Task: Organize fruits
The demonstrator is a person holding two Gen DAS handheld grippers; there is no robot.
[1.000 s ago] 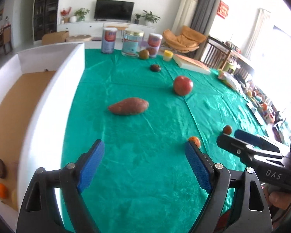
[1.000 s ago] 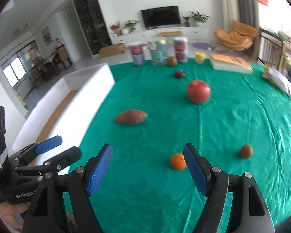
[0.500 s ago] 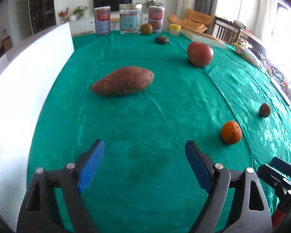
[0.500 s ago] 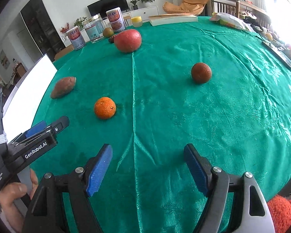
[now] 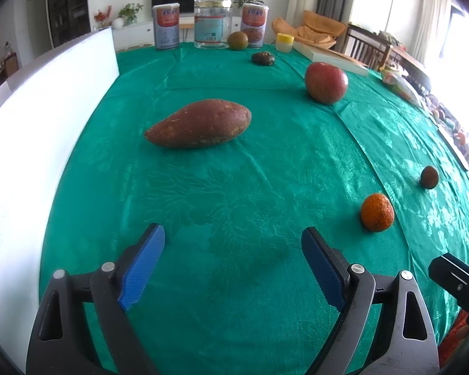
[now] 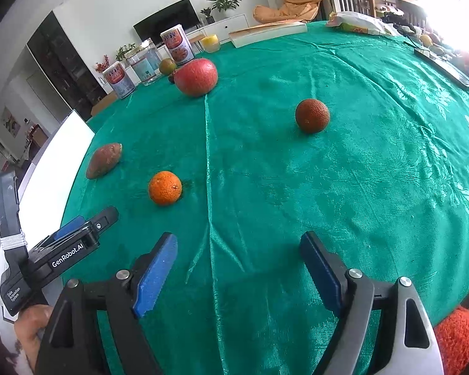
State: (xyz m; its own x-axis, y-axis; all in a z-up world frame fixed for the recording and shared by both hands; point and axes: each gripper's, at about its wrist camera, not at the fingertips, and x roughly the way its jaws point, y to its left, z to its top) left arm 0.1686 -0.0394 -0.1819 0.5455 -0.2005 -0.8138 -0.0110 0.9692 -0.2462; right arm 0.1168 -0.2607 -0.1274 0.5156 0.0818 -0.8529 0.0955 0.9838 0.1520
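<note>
Fruits scattered on a green-clothed table (image 5: 265,297), with both grippers poised above its near edge. The sweet potato (image 5: 200,123) lies toward the table's left edge, just beside the white box wall (image 5: 31,143); the large red apple (image 5: 326,82) rests farther back, the orange (image 5: 377,212) nearer the front, and a small brown fruit (image 5: 429,177) toward the right edge. A green fruit (image 5: 237,40) and a dark, wrinkled one (image 5: 263,58) are seen near the far edge, beside two tins (image 5: 166,27) and a glass jar (image 5: 212,24). The box is presumably the receptacle, so the loose pieces are judged not yet sorted.

The left gripper (image 5: 233,262) is aimed down at bare cloth in front of the sweet potato; its jaws have just been opening, are spread wide, and nothing is held or touched. The right gripper (image 6: 238,265) is likewise directed at bare cloth short of the orange (image 6: 165,191); its jaws have just been opening too, stand wide apart and are empty. Both are judged to be readied for a pick.
</note>
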